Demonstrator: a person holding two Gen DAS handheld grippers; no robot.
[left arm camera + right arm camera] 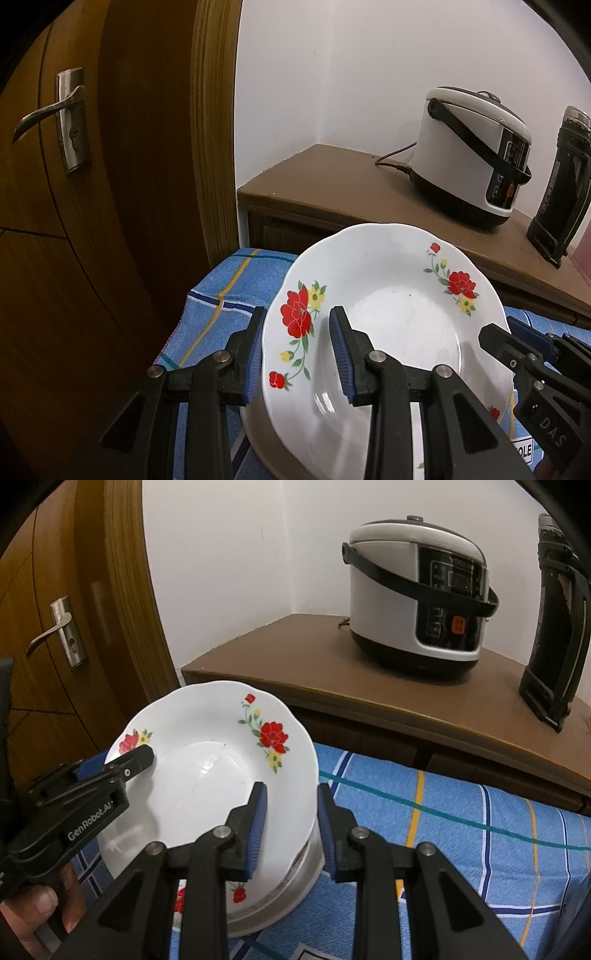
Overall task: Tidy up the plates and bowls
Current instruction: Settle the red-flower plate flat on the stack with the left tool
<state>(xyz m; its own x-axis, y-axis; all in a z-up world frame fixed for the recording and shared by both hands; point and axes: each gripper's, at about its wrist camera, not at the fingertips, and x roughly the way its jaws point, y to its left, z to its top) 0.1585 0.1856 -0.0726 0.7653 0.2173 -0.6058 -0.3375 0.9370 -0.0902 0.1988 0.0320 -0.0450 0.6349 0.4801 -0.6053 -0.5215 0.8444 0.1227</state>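
Note:
A white deep plate with red flowers (388, 314) (207, 768) lies on top of a stack, over a grey bowl (258, 439) (308, 864) and another flowered dish whose edge peeks out (240, 893). My left gripper (298, 314) (122, 762) is shut on the plate's left rim, one pad inside and one outside. On the opposite side, my right gripper (291, 788) (504, 328) is shut on the right rim in the same way. The plate looks slightly tilted on the stack.
The stack stands on a blue checked cloth (443, 830). Behind it is a brown cabinet (295, 657) with a white rice cooker (417, 590) and a black flask (554, 635). A wooden door with a metal handle (55, 110) is at left. A hand (37, 904) holds the left gripper.

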